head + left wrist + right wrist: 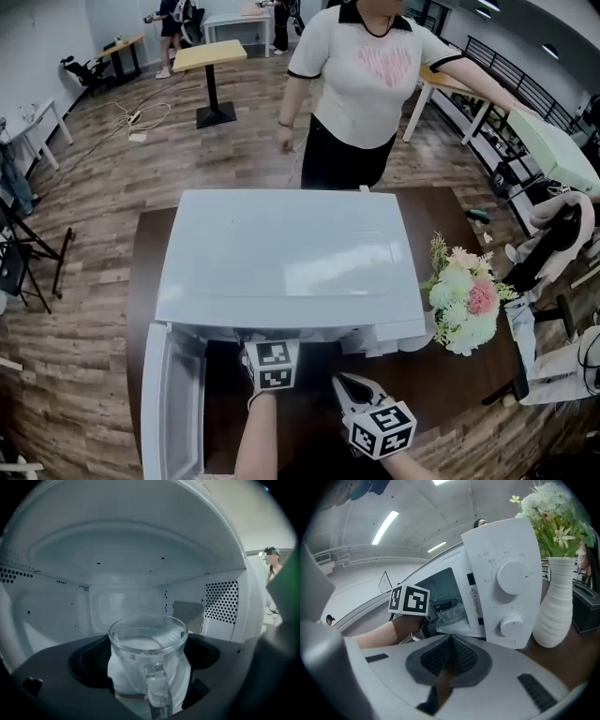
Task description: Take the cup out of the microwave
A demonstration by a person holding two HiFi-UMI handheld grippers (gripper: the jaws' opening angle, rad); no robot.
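The white microwave stands on a dark table, its door swung open to the left. Inside the cavity is a clear glass cup, its handle turned toward the camera. My left gripper reaches into the cavity with a dark jaw on either side of the cup, pressed against it. In the head view only its marker cube shows at the opening. My right gripper hangs in front of the microwave, outside it, shut and holding nothing. The right gripper view shows the cup in the opening.
A white vase of flowers stands right of the microwave, close to its control panel. A person stands behind the table. The open door blocks the left side.
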